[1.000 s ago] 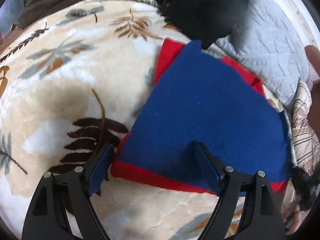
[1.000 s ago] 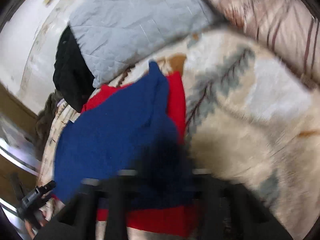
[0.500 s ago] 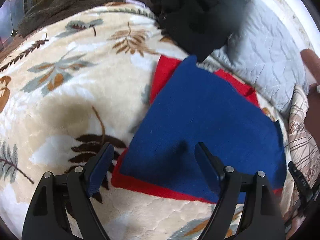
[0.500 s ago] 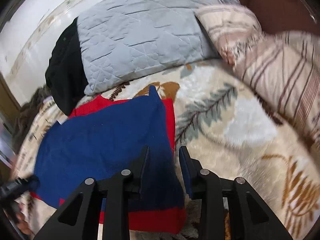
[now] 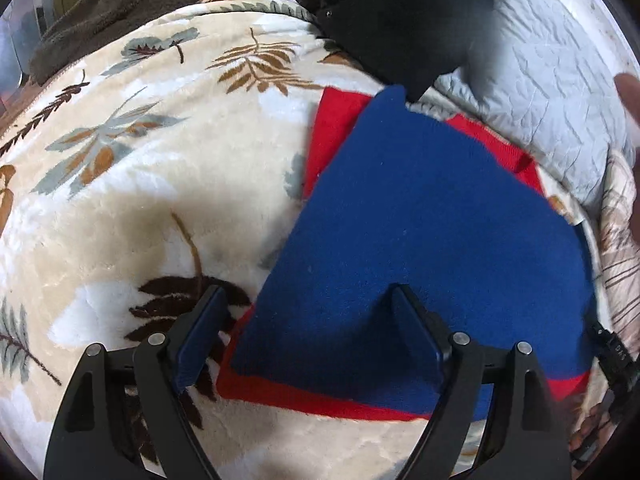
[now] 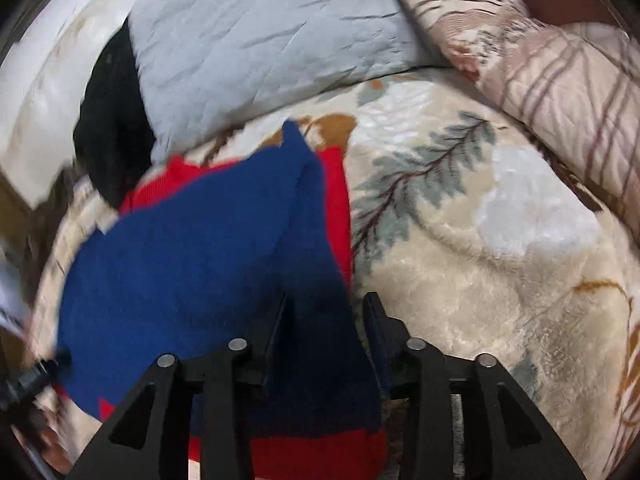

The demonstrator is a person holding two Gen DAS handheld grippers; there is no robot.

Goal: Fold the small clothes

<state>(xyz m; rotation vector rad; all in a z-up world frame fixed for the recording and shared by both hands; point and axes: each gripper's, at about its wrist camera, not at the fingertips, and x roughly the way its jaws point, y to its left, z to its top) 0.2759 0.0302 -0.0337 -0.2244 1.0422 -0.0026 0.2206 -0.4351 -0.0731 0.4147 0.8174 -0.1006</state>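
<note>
Already the blue-and-red garment (image 5: 420,232) lies partly folded on the leaf-print blanket (image 5: 120,208), blue over red. My guess is a fold is under way. The right gripper (image 6: 328,320) has its fingers a little apart around a raised blue fold, whether pinching it I cannot tell. The left gripper (image 5: 308,320) hangs wide apart over the near corner. Pillow (image 6: 260,32) and black cloth (image 5: 400,12) crowd the far edge; blanket lies bare to the sides.

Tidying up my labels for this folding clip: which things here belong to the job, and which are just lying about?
Job: blue and red garment, left gripper, right gripper.

Lying about: leaf-print blanket, grey quilted pillow, black clothing, striped pillow, brown blanket.
</note>
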